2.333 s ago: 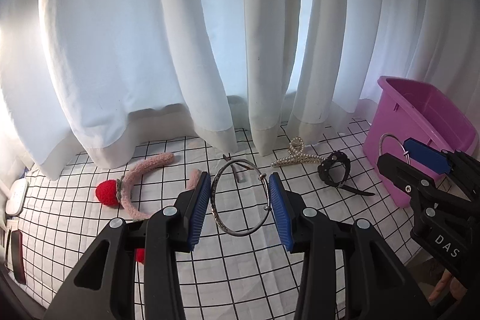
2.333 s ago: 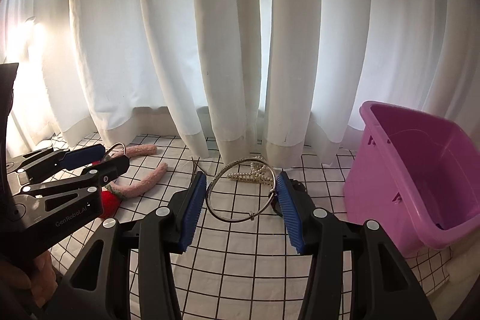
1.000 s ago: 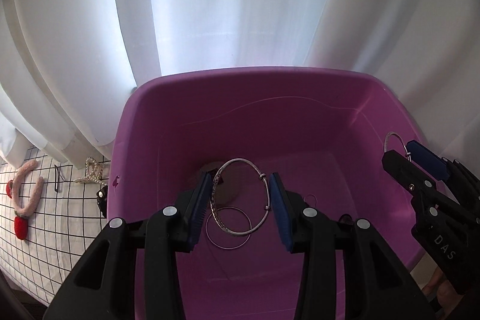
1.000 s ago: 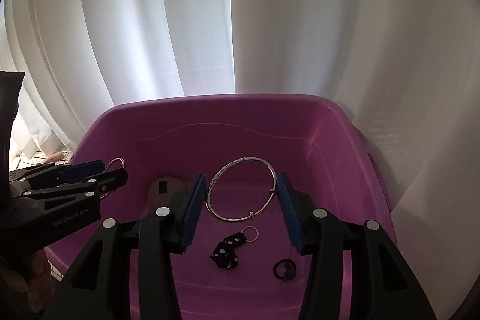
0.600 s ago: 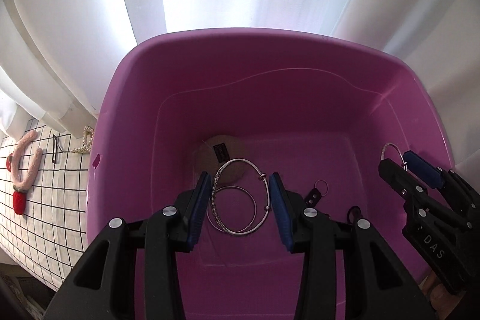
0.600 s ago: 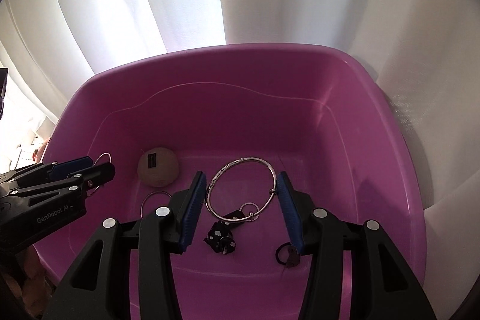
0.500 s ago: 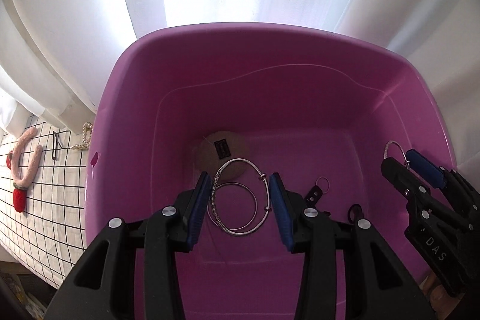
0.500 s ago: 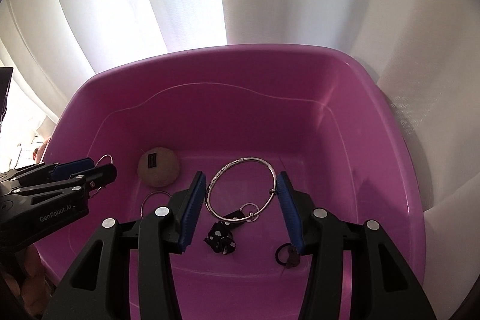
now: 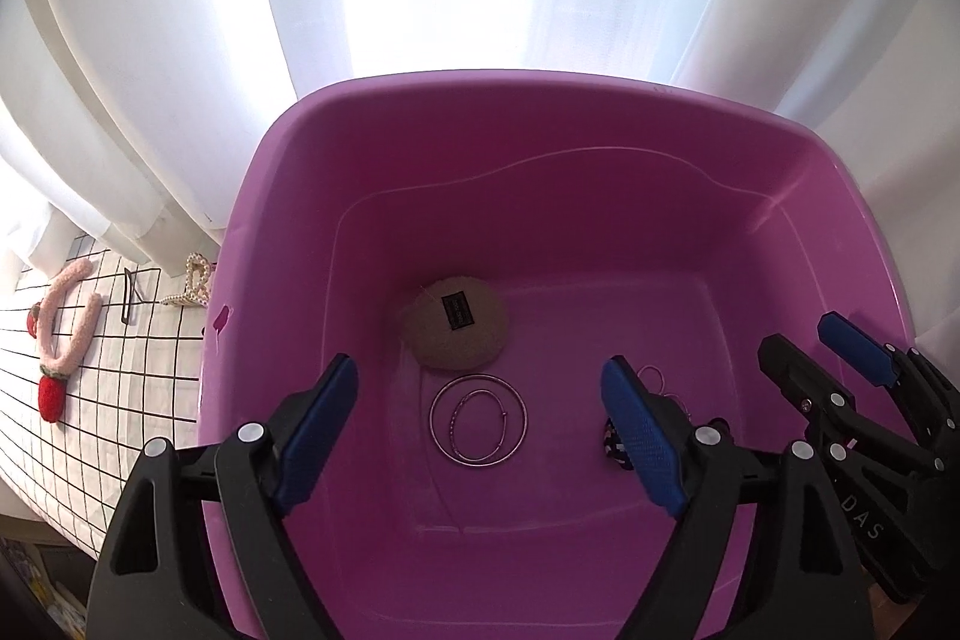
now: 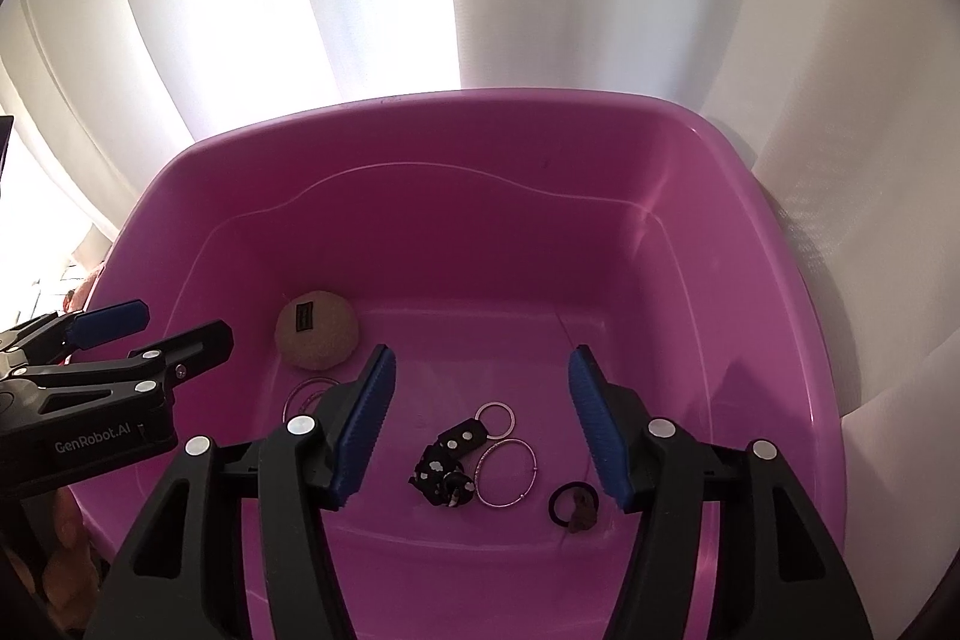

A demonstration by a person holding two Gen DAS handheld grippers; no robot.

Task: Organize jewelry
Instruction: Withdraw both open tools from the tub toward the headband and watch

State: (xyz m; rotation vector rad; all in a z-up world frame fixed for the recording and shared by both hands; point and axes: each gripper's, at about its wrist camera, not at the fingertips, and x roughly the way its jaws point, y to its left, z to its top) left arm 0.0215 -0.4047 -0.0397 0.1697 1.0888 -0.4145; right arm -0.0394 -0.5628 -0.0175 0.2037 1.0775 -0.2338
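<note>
While both sets of jaws are opening with nothing between them, the left gripper (image 9: 480,418) and right gripper (image 10: 480,424) hang over the purple bin (image 9: 540,148). Two silver bangles (image 9: 478,419) lie nested on its floor below the left jaws, and a third bangle (image 10: 506,472) lies below the right.

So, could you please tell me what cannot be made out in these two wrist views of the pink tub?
- Left wrist view: the dark trinket in the pink tub is mostly hidden behind the left claw, whose jaws are opening, empty.
- Right wrist view: the bangles by the round tan pad are partly covered by the right claw, also opening, empty.
- The pad's black label is too small to read.
</note>
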